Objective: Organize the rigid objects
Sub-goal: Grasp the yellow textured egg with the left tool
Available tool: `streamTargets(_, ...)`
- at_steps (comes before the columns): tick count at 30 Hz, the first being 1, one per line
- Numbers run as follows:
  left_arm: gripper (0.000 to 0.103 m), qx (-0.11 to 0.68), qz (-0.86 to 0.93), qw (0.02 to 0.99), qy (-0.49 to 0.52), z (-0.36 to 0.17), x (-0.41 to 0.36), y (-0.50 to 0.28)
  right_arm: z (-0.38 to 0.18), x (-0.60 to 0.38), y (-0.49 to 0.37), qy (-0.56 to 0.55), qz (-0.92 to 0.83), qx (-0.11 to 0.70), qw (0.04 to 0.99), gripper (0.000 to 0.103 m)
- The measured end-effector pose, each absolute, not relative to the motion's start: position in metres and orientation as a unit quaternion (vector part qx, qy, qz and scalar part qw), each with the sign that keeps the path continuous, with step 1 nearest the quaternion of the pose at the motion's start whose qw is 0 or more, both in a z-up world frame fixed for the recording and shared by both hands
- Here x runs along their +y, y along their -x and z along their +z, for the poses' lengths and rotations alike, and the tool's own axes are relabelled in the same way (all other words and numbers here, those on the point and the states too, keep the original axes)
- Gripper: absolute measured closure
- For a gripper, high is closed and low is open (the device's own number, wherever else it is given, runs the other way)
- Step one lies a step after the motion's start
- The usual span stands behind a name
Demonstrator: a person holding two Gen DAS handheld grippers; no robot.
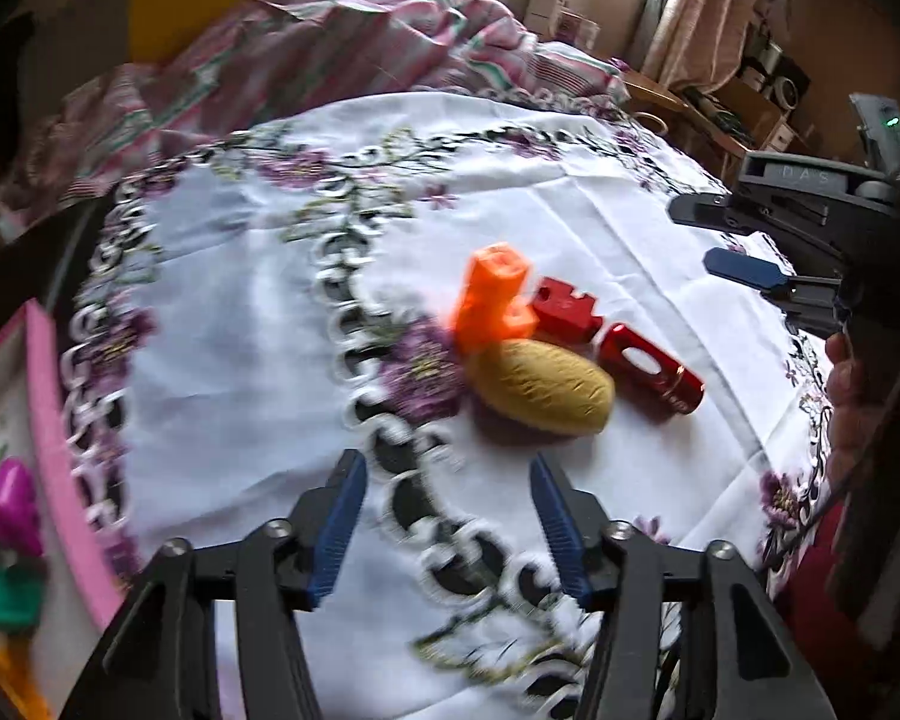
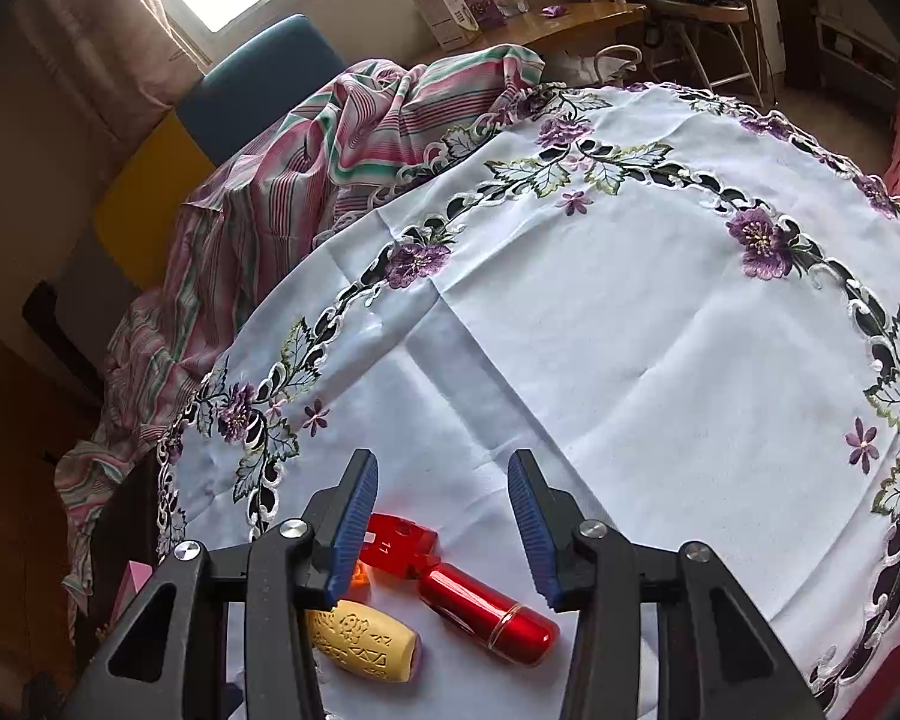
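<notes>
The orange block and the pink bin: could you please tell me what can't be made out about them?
- Orange block: left wrist view, motion-blurred; right wrist view, only a sliver shows behind the right claw's finger.
- Pink bin: left wrist view, cut off by the left edge; contents blurred.

Left gripper (image 1: 448, 531) and right gripper (image 2: 443, 531): black angular linkage arms, silver screws at pivots, ribbed blue finger pads (image 1: 337, 531).

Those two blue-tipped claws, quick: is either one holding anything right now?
Left gripper: open, holding nothing; the yellow barrel lies just ahead of it.
Right gripper: open, holding nothing; the red cylinder lies on the cloth below it.
</notes>
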State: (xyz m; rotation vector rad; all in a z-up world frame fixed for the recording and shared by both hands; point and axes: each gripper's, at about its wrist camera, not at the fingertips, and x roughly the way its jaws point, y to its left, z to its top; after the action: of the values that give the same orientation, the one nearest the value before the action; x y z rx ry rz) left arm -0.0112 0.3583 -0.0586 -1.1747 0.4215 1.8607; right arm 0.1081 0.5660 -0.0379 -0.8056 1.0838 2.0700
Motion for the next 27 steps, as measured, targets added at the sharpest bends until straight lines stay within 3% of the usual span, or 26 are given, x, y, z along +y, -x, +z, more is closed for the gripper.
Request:
streamTargets(6, 0.023, 0.186, 0.739, 0.456, 0.46, -0.066, 0.396, 0.004, -0.041, 0.568, -0.109, 0.307, 0.788, 0.427, 0.321, 0.057)
streamTargets(12, 0.016, 0.243, 0.73, 0.471, 0.432, -0.079, 0.427, 0.002, -0.042, 0.569, -0.108, 0.308, 0.786, 0.431, 0.318, 0.057)
streamTargets(14, 0.016, 0.258, 0.725, 0.471, 0.431, -0.085, 0.433, 0.002, -0.043, 0.569, -0.106, 0.311, 0.786, 0.429, 0.318, 0.057)
streamTargets(16, 0.027, 0.259, 0.719, 0.476, 0.436, -0.092, 0.436, 0.004, -0.043, 0.569, -0.105, 0.313, 0.786, 0.426, 0.319, 0.057)
streamTargets(27, 0.028, 0.202, 0.74, 0.466, 0.441, -0.088, 0.349, -0.012, -0.045, 0.554, -0.085, 0.347, 0.804, 0.394, 0.28, 0.057)
